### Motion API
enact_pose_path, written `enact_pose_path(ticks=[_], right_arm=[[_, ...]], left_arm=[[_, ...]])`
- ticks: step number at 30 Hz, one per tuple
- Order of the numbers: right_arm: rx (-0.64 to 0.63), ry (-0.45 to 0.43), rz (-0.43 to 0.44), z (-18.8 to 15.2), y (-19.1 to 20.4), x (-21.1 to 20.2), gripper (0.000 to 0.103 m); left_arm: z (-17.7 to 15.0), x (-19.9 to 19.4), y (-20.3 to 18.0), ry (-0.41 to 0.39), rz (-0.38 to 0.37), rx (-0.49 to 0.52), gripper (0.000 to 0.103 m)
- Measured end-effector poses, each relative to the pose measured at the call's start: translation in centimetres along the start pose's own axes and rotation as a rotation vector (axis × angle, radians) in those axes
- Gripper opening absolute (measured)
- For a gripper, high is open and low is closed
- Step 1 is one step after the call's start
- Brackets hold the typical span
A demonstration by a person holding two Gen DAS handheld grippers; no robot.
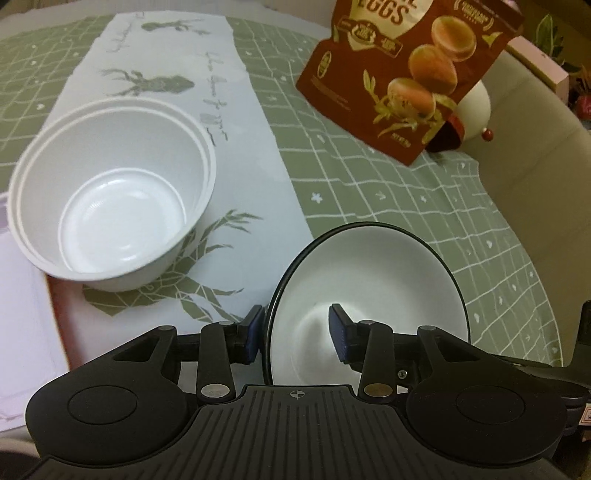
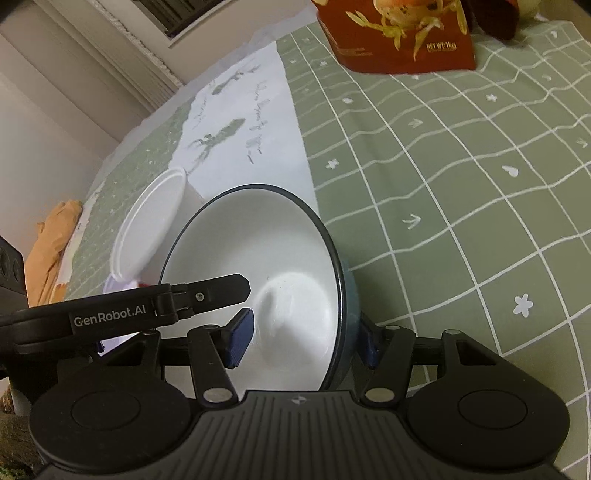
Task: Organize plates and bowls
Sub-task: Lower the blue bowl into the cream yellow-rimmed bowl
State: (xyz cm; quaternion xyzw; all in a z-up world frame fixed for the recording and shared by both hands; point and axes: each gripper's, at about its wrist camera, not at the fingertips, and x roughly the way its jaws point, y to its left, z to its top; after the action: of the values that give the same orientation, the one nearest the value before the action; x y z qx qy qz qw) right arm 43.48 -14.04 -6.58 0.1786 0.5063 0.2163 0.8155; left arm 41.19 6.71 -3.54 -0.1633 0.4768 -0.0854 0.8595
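A dark-rimmed bowl with a white inside [image 1: 369, 288] stands on the green checked tablecloth. My left gripper [image 1: 297, 332] straddles its left rim, one pad outside and one inside, with gaps to the wall. My right gripper [image 2: 304, 338] straddles the same bowl [image 2: 258, 266] at its right rim, one pad inside and one outside, also with gaps. A stack of white plastic bowls [image 1: 114, 192] sits to the left on the white deer-print runner, and shows in the right wrist view [image 2: 147, 229] too.
A red-brown egg package [image 1: 402, 74] stands at the back, also in the right wrist view [image 2: 399, 33]. A white round object [image 1: 476, 110] sits behind it. A pale sheet [image 1: 22, 295] lies at the left. An orange cloth [image 2: 51, 240] lies at the table's far left.
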Motion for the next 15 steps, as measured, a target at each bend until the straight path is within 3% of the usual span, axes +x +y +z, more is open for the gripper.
enact_pose_path(ticks=[8, 15], right_arm=[[-0.007, -0.046, 0.032, -0.2, 1.6, -3.2, 0.059], [-0.033, -0.069, 0.067, -2.2, 3.2, -6.7, 0.062]], left_arm=[[-0.2, -4.6, -1.9, -0.061, 0.008, 0.032, 0.041], [-3.4, -9.5, -2.8, -0.131, 0.007, 0.036, 0.041]])
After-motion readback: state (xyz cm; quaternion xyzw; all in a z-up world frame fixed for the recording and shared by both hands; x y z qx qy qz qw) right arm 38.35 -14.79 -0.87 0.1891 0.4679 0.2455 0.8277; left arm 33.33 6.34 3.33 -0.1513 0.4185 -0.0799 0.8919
